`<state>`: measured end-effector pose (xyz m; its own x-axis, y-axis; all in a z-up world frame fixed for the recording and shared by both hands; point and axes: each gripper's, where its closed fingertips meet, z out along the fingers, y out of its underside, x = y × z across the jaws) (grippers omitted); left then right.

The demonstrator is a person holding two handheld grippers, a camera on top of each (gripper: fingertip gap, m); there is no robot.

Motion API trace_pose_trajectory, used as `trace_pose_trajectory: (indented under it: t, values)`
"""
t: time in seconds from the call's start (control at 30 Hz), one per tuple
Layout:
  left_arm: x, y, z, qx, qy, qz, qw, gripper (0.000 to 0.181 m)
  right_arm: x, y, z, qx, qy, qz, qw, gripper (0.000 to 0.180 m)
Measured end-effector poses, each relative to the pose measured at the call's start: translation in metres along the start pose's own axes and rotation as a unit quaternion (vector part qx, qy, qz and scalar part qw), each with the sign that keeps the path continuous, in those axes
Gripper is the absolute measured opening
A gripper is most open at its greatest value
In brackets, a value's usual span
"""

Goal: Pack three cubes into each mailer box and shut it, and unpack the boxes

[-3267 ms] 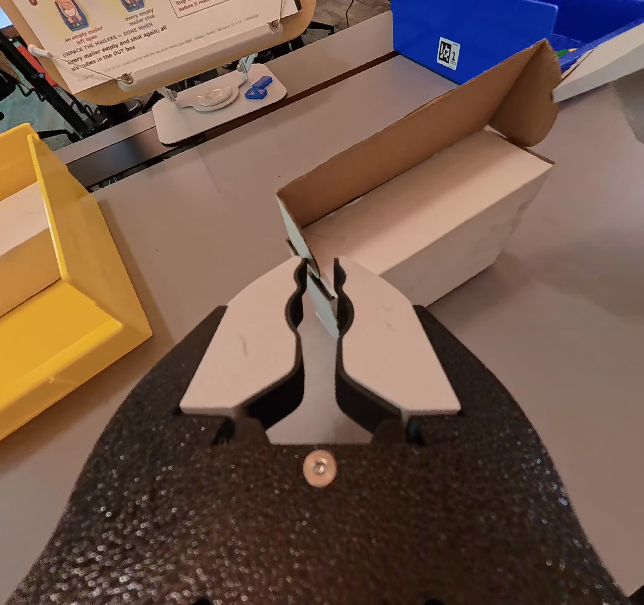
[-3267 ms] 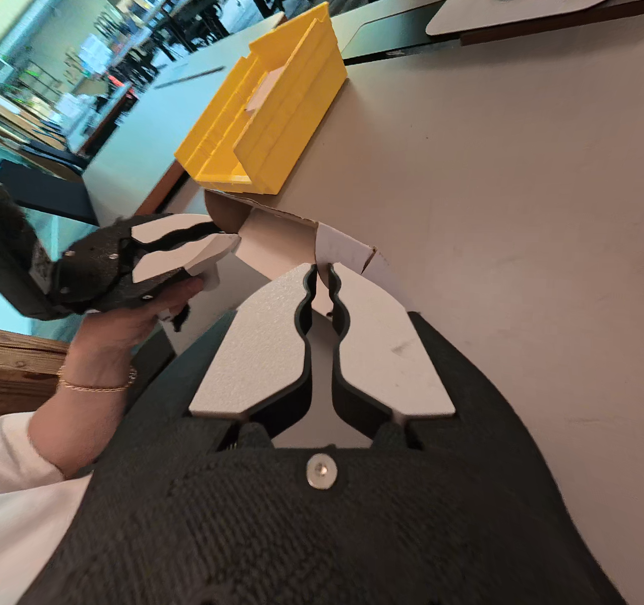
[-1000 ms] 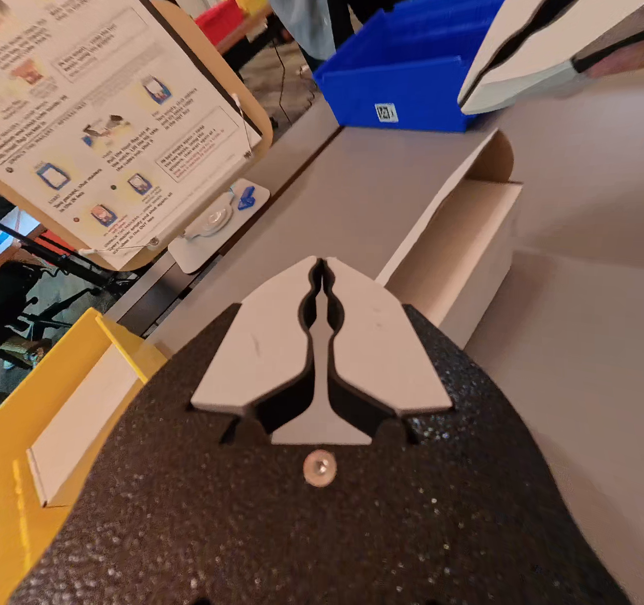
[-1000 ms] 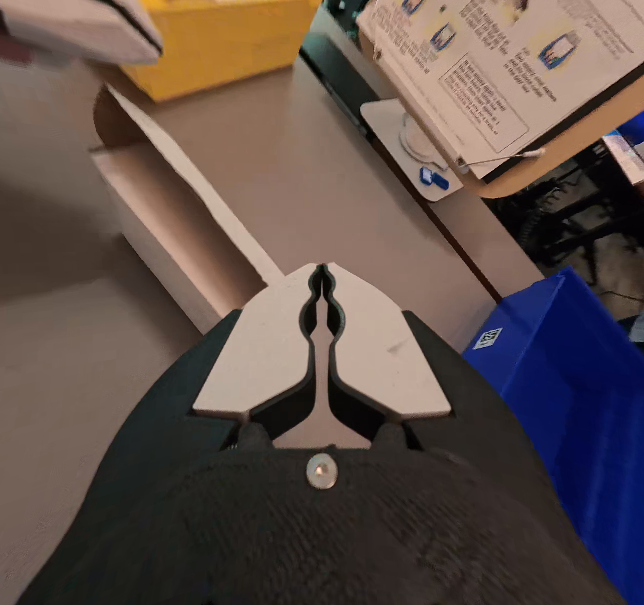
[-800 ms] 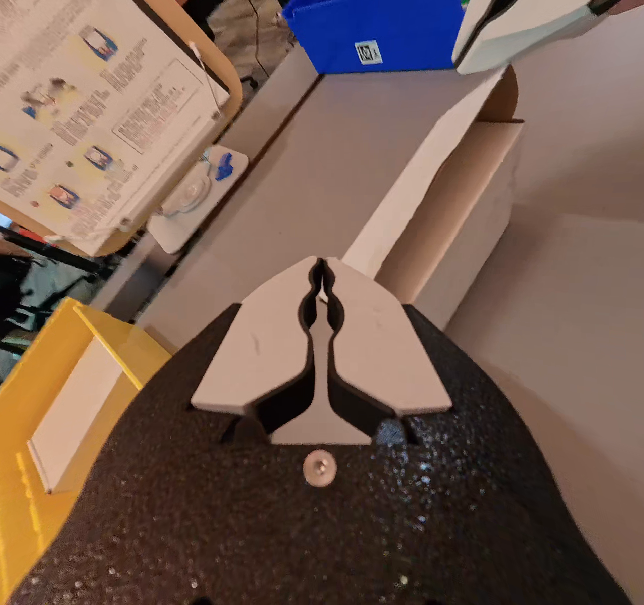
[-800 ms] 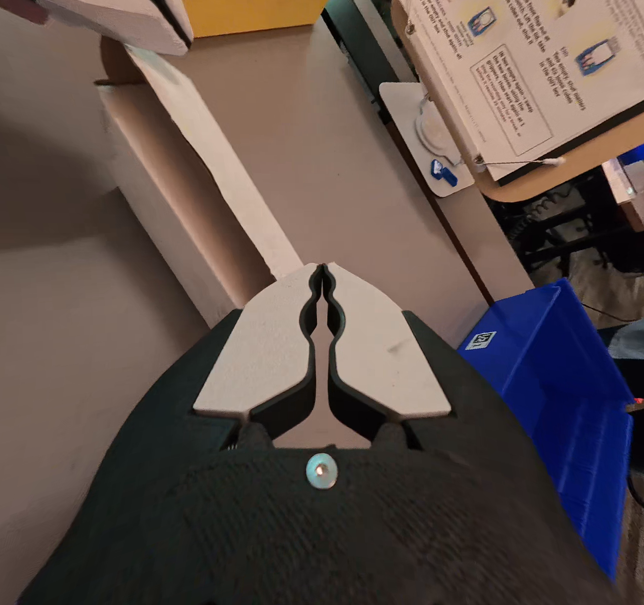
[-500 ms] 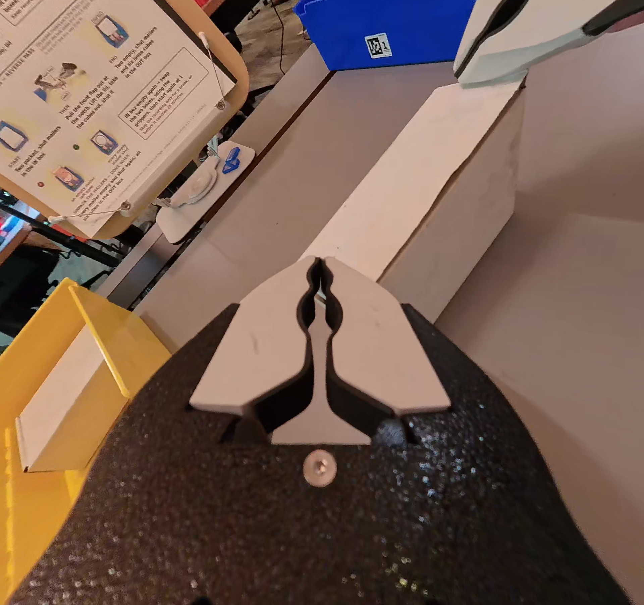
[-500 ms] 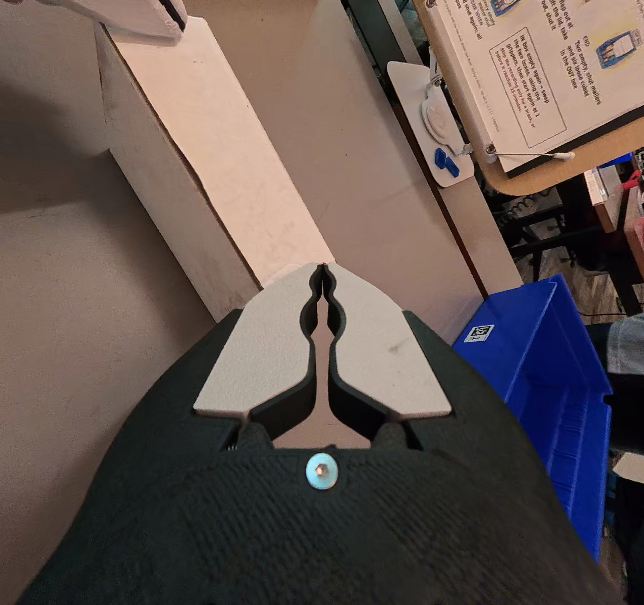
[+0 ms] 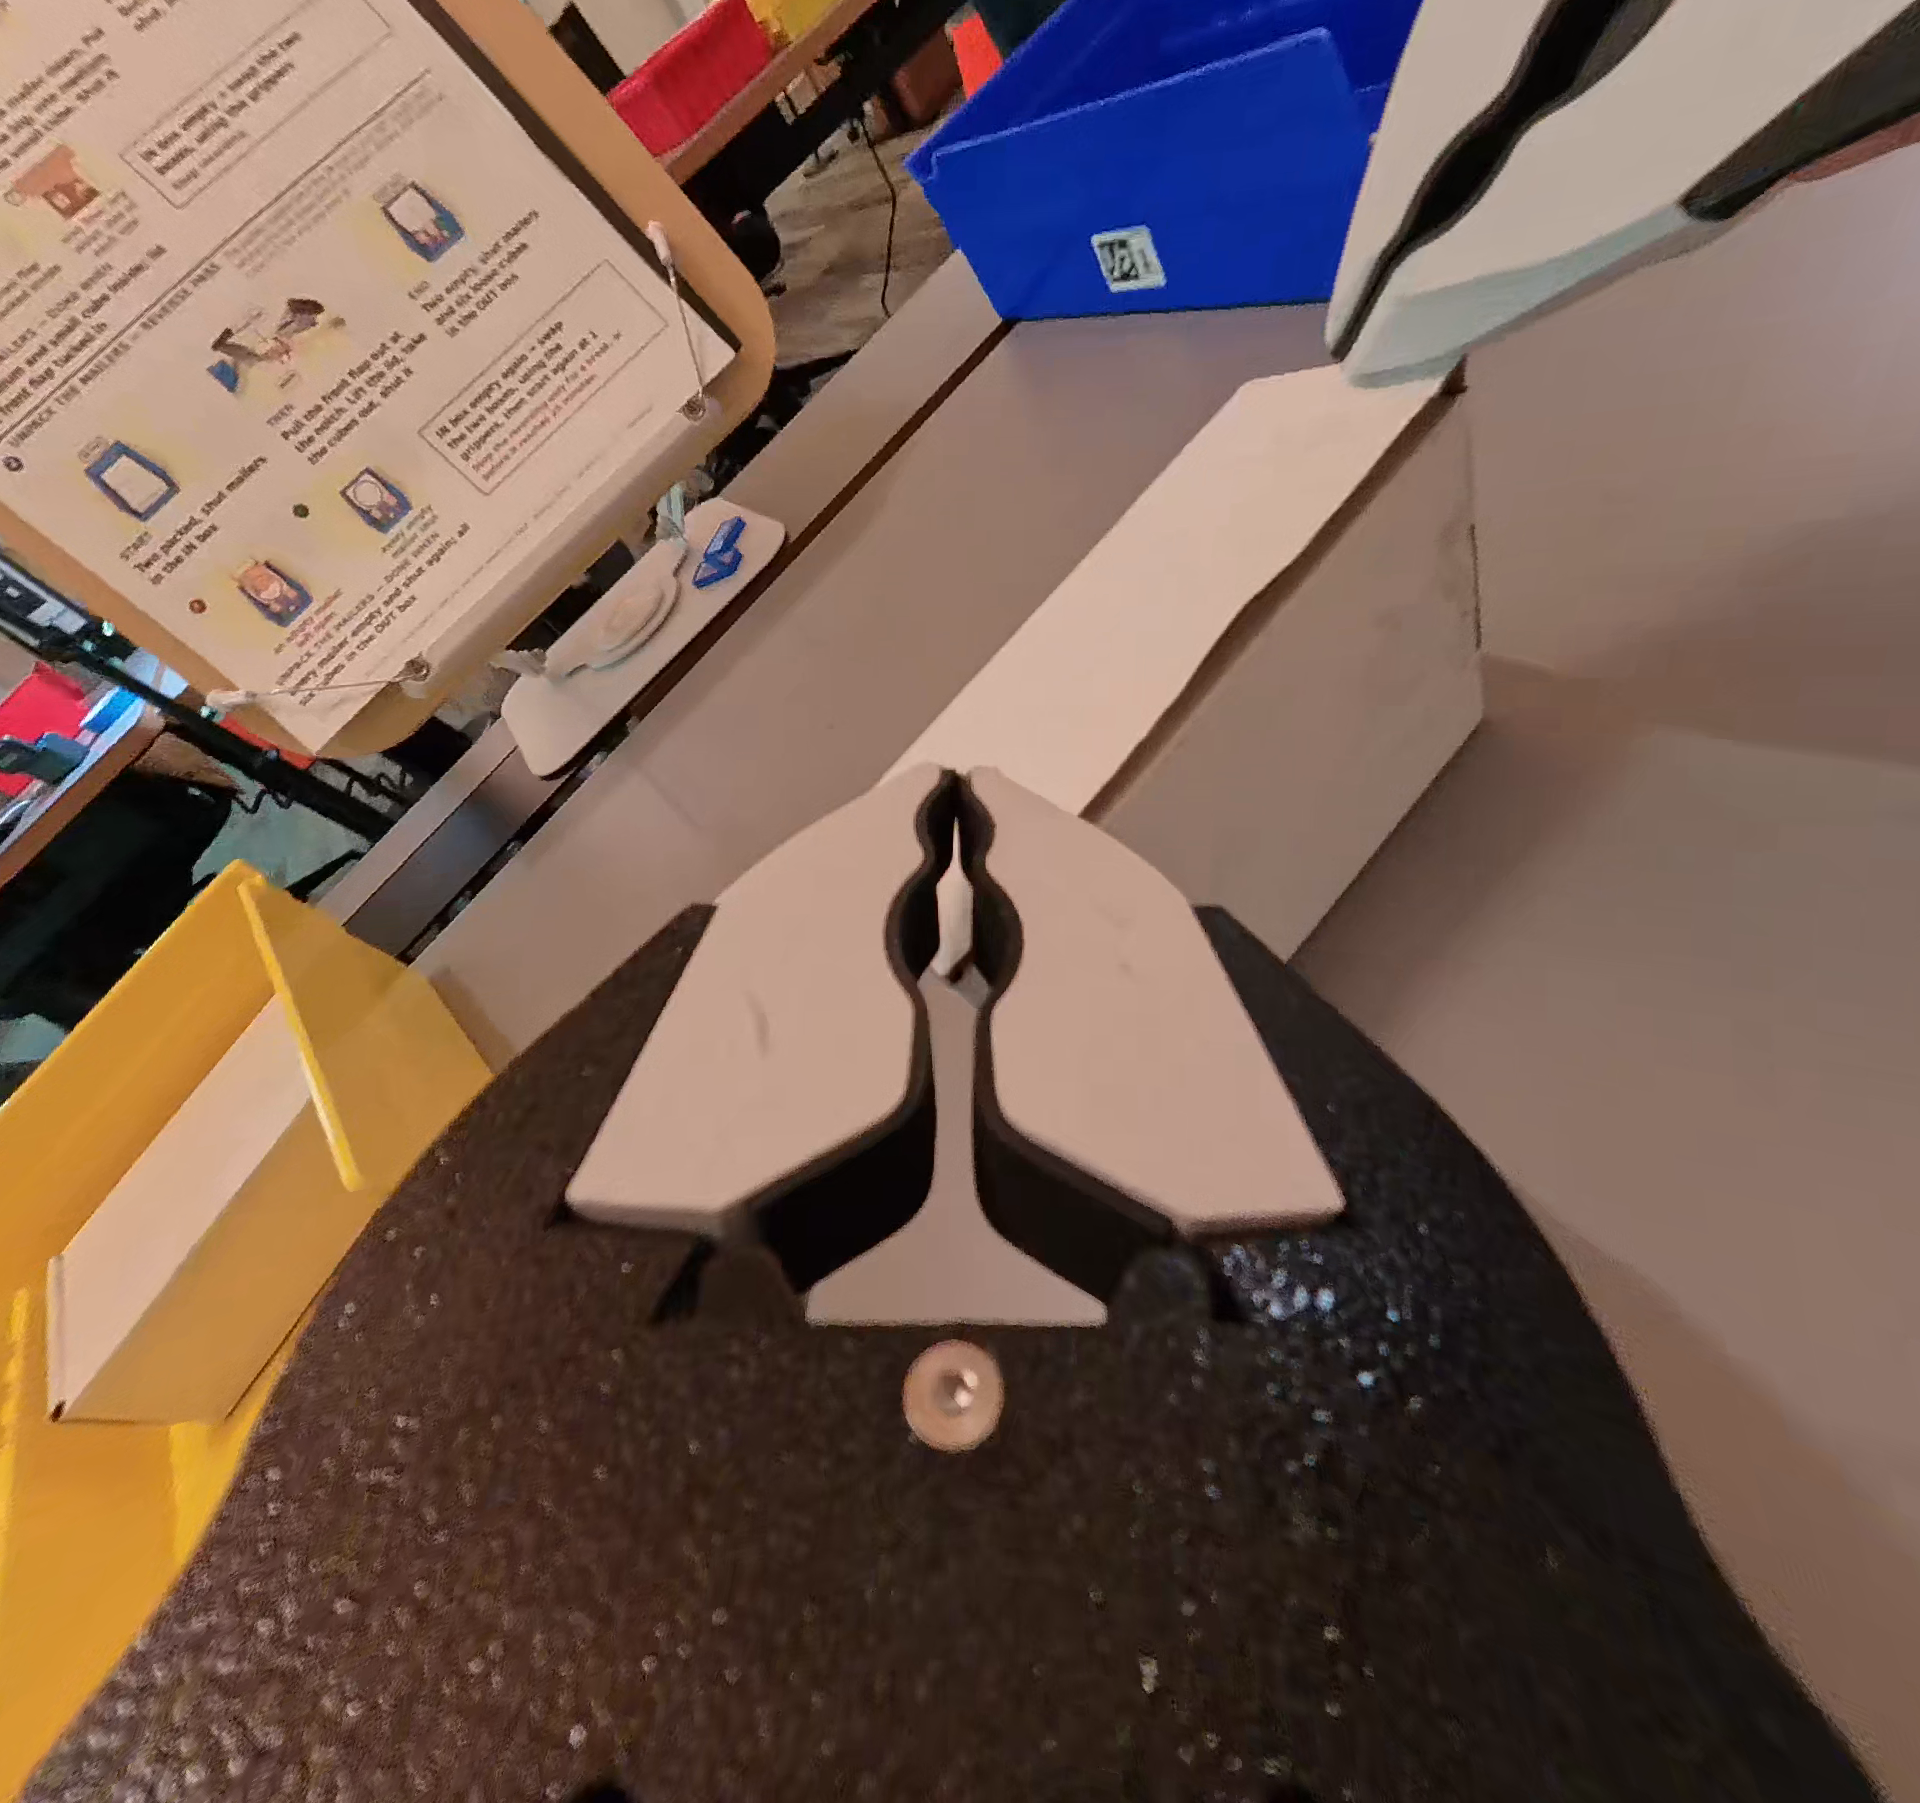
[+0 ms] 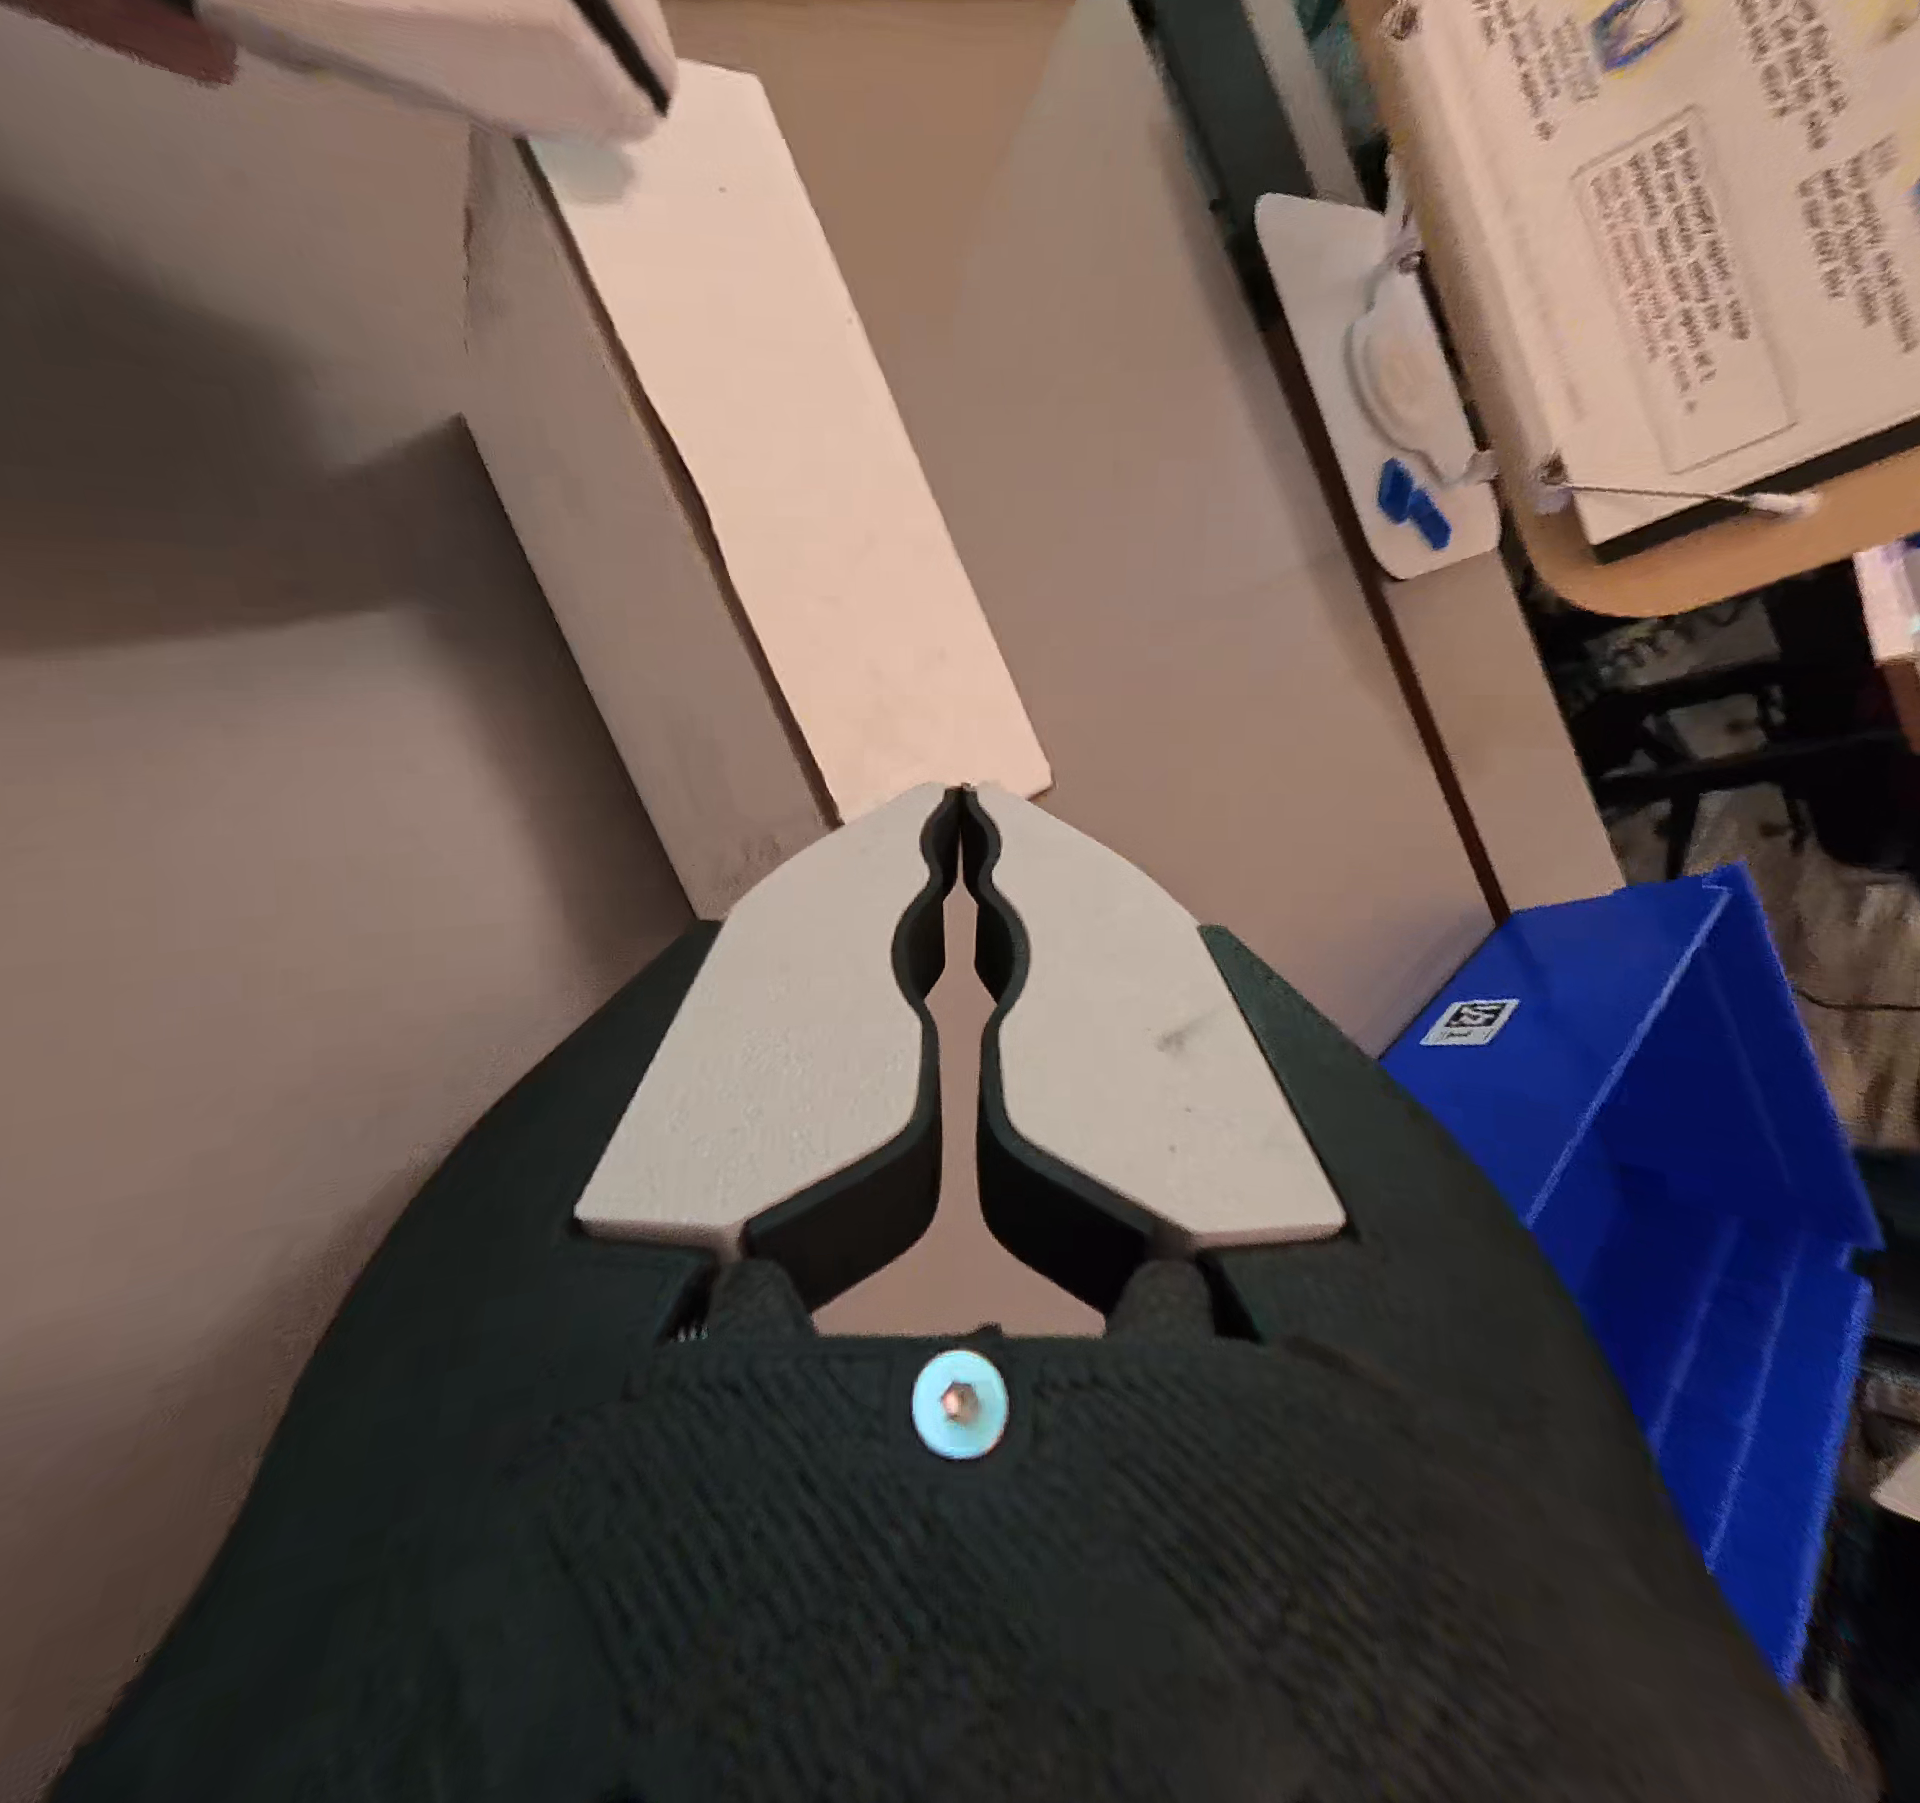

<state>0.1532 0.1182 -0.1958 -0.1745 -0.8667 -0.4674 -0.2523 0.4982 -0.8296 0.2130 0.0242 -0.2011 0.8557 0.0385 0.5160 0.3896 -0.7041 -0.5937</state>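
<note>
A white mailer box lies on the grey table with its lid down flat. It also shows in the right wrist view. My left gripper is shut and empty, its tips at the near end of the lid. My right gripper is shut and empty, its tips at the other end of the lid. Each gripper shows in the other's view, at the box's far corner: the right one, the left one. No cubes are in view.
A yellow bin at the left holds another white mailer box. A blue bin stands at the right. An instruction board on a white stand base stands behind the table edge. One gripper's finger ends stand about 12 cm off the other's.
The lid stood open with each gripper shut on a side flap. The grippers let go, pushed the lid down, and it now lies flat on the box.
</note>
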Motion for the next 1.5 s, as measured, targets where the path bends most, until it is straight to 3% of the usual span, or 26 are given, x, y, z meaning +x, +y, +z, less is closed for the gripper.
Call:
trace_pose_trajectory:
  t: [0.27,0.4,0.63,0.8,0.87,0.97,1.07,1.2,1.27,1.37,1.5]
  values:
    - [0.035,-0.025,0.014,0.037,0.037,0.025,0.998,0.0,-0.003,0.001,0.003,0.005,0.045,0.001,0.999,0.0]
    - [0.043,-0.021,0.025,0.004,0.025,0.062,0.998,0.0,-0.002,0.001,0.003,0.0,0.073,-0.01,0.997,0.0]
    - [0.043,-0.022,0.023,0.008,0.039,0.041,0.998,0.0,-0.002,-0.001,0.002,0.019,0.031,0.003,0.999,0.0]
    - [-0.024,-0.024,-0.01,0.091,-0.045,-0.134,0.986,0.0,-0.001,-0.031,-0.013,0.062,-0.089,0.036,0.994,0.061]
    - [-0.038,-0.004,-0.016,0.061,-0.041,-0.169,0.983,0.0,-0.006,-0.043,-0.014,0.067,-0.141,0.017,0.988,0.081]
    - [-0.039,0.017,-0.018,0.033,-0.019,-0.17,0.985,0.0,-0.008,-0.044,0.005,0.003,-0.18,-0.018,0.984,0.106]
    - [-0.035,0.022,-0.018,0.02,-0.006,-0.153,0.988,0.0,-0.019,-0.04,0.033,-0.07,-0.227,-0.034,0.971,0.102]
    - [-0.032,0.034,-0.02,-0.015,0.006,-0.126,0.992,0.0,-0.046,-0.038,0.059,-0.135,-0.305,-0.029,0.942,0.082]
    - [-0.034,0.04,-0.022,-0.026,0.006,-0.121,0.992,0.0,-0.053,-0.037,0.062,-0.162,-0.331,-0.02,0.929,0.068]
    - [-0.04,0.045,-0.026,-0.029,0.006,-0.136,0.99,0.0,-0.057,-0.04,0.052,-0.164,-0.362,-0.03,0.917,0.064]
    - [-0.044,0.051,-0.028,-0.029,0.009,-0.156,0.987,0.0,-0.01,-0.031,0.029,-0.171,-0.301,-0.08,0.935,0.063]
